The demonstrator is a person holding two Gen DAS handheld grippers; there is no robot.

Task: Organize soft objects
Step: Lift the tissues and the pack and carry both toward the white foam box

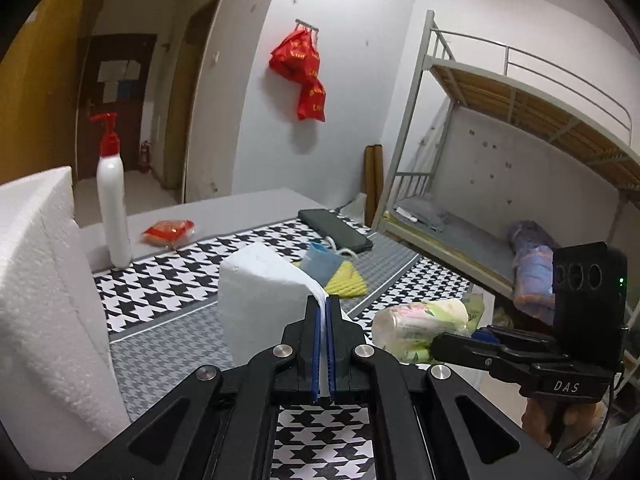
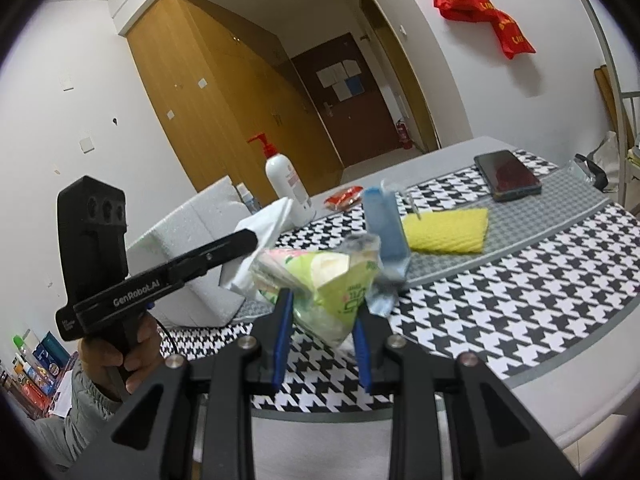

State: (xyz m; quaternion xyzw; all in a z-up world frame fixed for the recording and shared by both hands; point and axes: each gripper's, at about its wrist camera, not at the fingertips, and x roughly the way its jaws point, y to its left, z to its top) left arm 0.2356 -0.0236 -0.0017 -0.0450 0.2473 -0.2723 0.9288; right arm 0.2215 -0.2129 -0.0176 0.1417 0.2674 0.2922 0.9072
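Observation:
My left gripper [image 1: 323, 305] is shut on a sheet of white tissue [image 1: 256, 292], which stands up in a stiff fold above the houndstooth mat [image 1: 160, 276]. The right gripper [image 2: 322, 314] is shut on a soft green floral tissue pack [image 2: 320, 280], held off the table. In the left wrist view that tissue pack [image 1: 416, 326] hangs at the right, in the right gripper [image 1: 440, 346]. The right wrist view shows the left gripper [image 2: 252, 240] at the left with the white tissue [image 2: 266, 222] in its tip. A yellow sponge [image 2: 448, 230] and a blue cloth [image 2: 384, 224] lie on the mat.
A white foam box [image 1: 44, 280] stands at the left of the table. A white pump bottle [image 1: 114, 200] and a red packet [image 1: 168, 232] sit behind the mat, a dark phone [image 2: 508, 174] at the far side. A bunk bed [image 1: 520, 120] stands to the right.

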